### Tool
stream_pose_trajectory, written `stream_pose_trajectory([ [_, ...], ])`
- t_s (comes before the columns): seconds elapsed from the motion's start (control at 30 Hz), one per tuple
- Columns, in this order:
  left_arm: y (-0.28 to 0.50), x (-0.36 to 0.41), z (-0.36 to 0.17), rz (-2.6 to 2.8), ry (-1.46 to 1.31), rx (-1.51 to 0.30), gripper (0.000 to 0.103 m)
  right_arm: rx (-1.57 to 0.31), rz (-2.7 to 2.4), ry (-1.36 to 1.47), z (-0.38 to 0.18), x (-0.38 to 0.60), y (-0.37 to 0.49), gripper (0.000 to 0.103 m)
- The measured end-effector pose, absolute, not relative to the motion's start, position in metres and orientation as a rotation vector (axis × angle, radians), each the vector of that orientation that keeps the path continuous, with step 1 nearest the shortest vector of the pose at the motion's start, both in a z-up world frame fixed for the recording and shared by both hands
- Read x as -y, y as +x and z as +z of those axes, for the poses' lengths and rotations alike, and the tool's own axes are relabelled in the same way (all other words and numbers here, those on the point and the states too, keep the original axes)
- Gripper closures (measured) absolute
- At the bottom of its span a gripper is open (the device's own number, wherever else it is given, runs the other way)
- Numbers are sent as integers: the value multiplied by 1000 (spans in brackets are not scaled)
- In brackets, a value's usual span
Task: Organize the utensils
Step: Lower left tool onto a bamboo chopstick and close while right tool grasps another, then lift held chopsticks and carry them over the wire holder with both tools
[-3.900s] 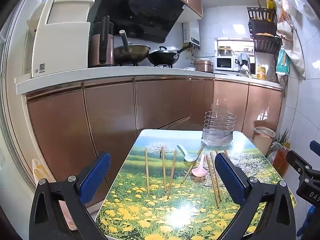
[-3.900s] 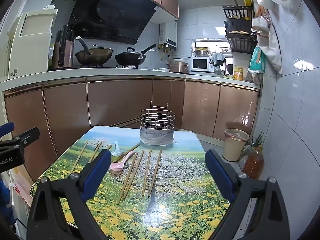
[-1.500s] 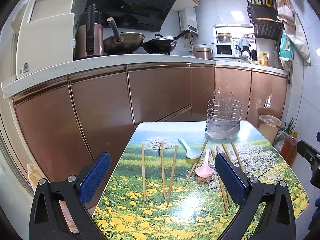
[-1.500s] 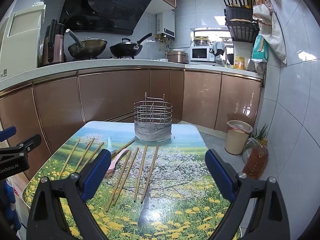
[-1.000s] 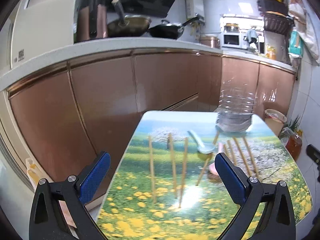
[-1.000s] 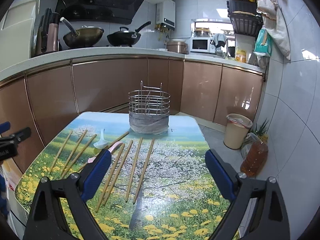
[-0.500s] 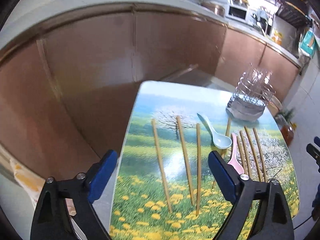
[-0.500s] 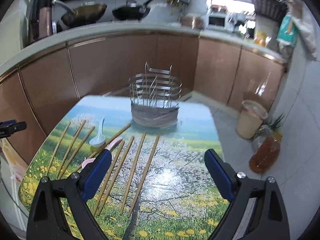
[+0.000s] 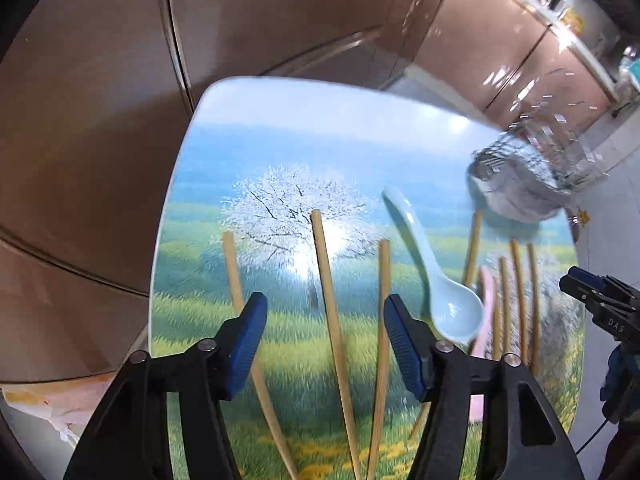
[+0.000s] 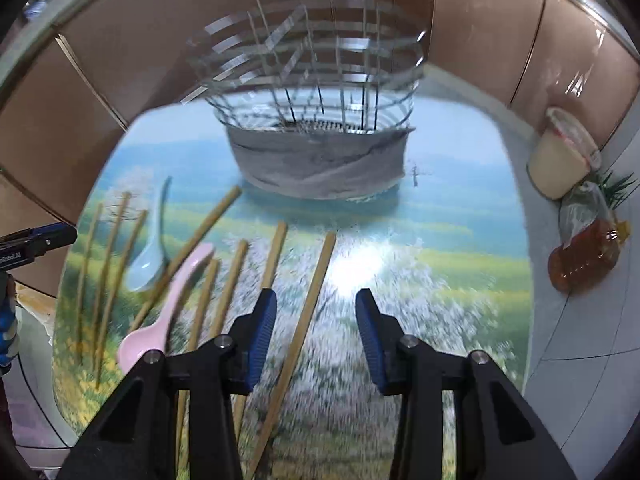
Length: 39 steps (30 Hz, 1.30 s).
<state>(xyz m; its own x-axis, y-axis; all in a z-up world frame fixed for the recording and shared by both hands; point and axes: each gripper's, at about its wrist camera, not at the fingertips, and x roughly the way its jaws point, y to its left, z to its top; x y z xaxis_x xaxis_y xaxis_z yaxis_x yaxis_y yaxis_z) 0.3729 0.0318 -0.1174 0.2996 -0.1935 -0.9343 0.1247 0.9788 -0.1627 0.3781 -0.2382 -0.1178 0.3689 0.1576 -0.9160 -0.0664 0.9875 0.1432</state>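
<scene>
Several wooden chopsticks, a light blue spoon [image 9: 436, 276] and a pink spoon [image 10: 168, 304] lie on the meadow-print table [image 9: 280, 120]. A wire utensil basket [image 10: 316, 120] stands at the table's far end. My left gripper [image 9: 324, 320] points steeply down over the left group of chopsticks. Its jaws are closing, with one chopstick [image 9: 326, 272] running between them and no pad touching it. My right gripper [image 10: 316, 320] hangs over the right group. Its jaws are closing too, around a chopstick [image 10: 316, 276] that the pads do not press.
Brown cabinet fronts [image 9: 280, 20] rise behind the table. On the floor to the right stand a cream waste bin [image 10: 560, 160] and an amber bottle [image 10: 584, 256]. In the left wrist view the basket [image 9: 520, 184] is blurred. The pink spoon lies partly under a slanted chopstick.
Both grippers have tipped downward and come much closer to the tabletop. Both pairs of jaws have narrowed, each now straddling a chopstick.
</scene>
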Motion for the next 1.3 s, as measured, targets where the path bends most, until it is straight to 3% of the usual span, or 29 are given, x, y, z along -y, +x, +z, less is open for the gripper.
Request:
stream_pose_trajectory([
  [0.1,389,-28,-128,-202,-46,-1295,47,-1231,140,83,-131,239,395,74],
  [0.4,415,-25,-147,-165,-1,-1393,49,-1276,145,70,-149,237,419,74],
  [0.53,419,-20,-160,-169,-4,-1432,63,-1271,138,59,-152,236,426,75],
  [0.67,419,-14,-160,-165,31,-1426,72,-1270,126,41,-154,237,429,92],
  [0.83,420,-1,-164,-141,72,-1436,95,-1280,130,11,-157,236,429,96],
  [1.3,388,-10,-146,-85,-27,-1393,97,-1234,146,32,-141,238,384,96],
])
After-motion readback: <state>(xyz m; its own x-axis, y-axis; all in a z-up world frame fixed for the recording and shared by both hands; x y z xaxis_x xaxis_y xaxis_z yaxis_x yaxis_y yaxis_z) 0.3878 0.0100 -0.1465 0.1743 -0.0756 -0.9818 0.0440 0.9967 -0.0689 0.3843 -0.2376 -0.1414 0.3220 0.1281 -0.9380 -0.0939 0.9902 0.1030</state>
